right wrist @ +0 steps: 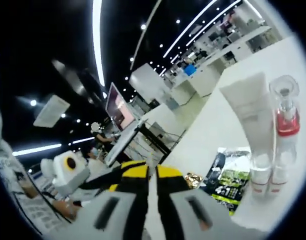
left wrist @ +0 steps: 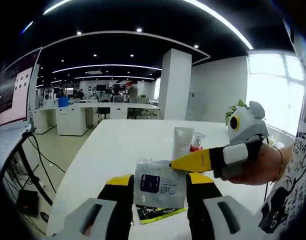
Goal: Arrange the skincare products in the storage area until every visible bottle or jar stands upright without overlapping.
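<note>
While the left gripper [left wrist: 159, 187] held a flat silver sachet [left wrist: 160, 183] between its jaws, parted only to the sachet's width, a white tube [left wrist: 182, 141] and a clear bottle with red contents [left wrist: 197, 142] stood upright on the white surface [left wrist: 118, 150] at 12 o'clock beyond the jaws, well apart from them; the tube's long axis ran vertical, cap downward, and the bottle stood just beside it toward 3 o'clock; the right gripper [left wrist: 180, 164] entered the left gripper view from 3 o'clock, its yellow tip touching the sachet's upper edge, so it appeared the nearer to the sachet's free end; a dark green-printed packet [left wrist: 155, 213] lay flat beneath the sachet at 6 o'clock; in the right gripper view the right gripper [right wrist: 152, 190] showed its jaws almost closed, and whether they pinched anything could not be told; counted: one tube [right wrist: 249, 120], one bottle [right wrist: 285, 125], one sachet, one green packet [right wrist: 228, 180], and one small gold-foil item [right wrist: 194, 179] lying near that packet.
</note>
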